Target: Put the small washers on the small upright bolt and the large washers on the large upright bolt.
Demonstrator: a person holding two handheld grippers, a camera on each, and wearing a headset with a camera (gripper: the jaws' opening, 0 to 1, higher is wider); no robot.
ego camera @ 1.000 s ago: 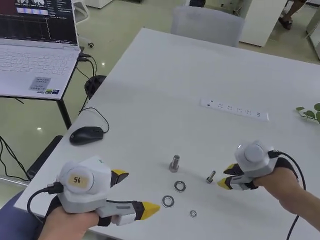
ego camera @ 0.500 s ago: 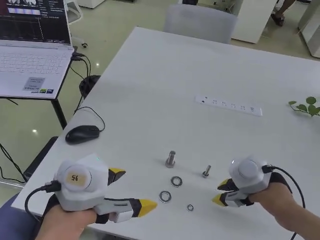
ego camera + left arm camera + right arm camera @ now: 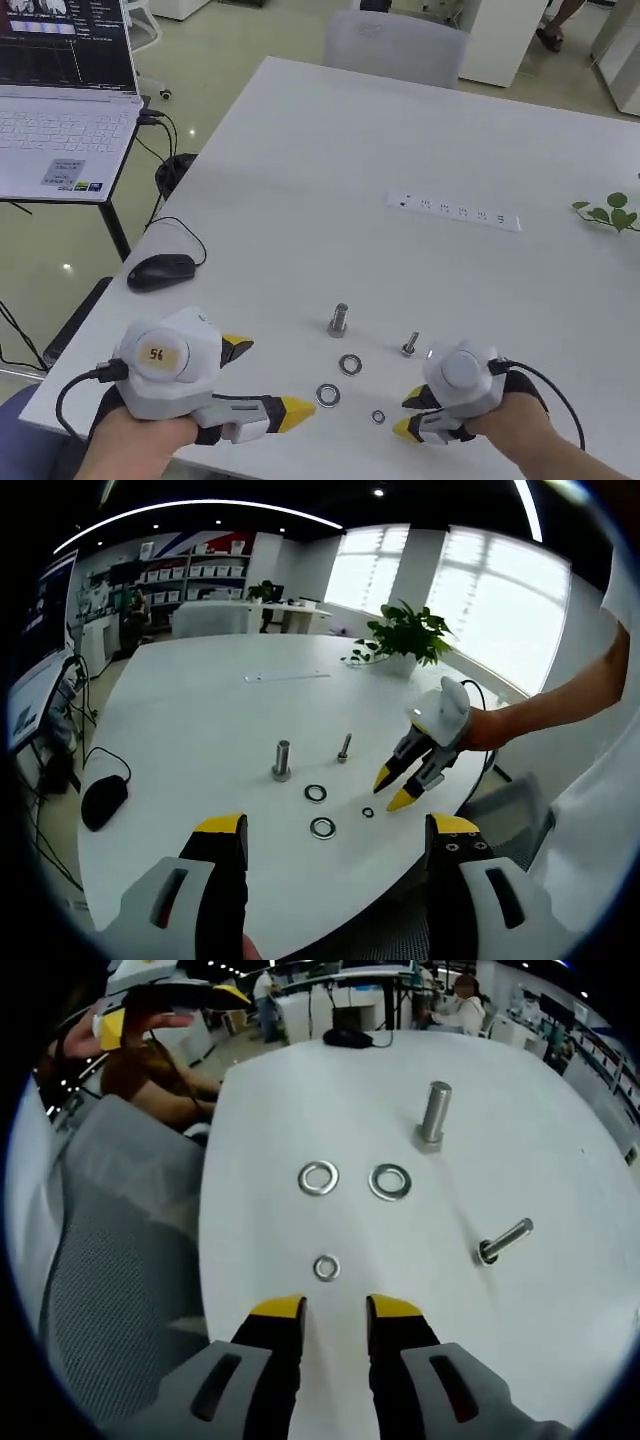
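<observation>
1. Counter [image 3: 420, 130]: pale, smooth and bare around the parts. All the washers lie close to its near edge, so one nudged rather than gripped may be slid or rolled off onto the floor.
2. Left gripper [image 3: 272, 378]: the fingers are spread wide and empty, held at the near left, pointing toward the washers. If both grippers are brought into the small cluster at once, a clash is judged likely.
3. Right gripper [image 3: 405, 413]: the fingers are set with a narrow gap and nothing is held; they are aimed at the small washer just ahead. The gap may prove too tight to straddle it, and the tips may skid on the counter.
4. Large bolt [image 3: 339, 320]: stood on its head, unsecured, beyond the washers. It could be tipped by a passing finger.
5. Large washers [image 3: 350, 364]: two lie flat, apart, between the bolts and the near edge. Thin and flush with the counter, so a slipped pinch is expected.
6. Small bolt [image 3: 410, 345]: stood to the right of the large bolt. With its small base, it is the most easily toppled while being threaded.
7. Small washer [image 3: 378, 417]: one is seen, flat, nearest the edge. It is easily dropped or flicked away.
</observation>
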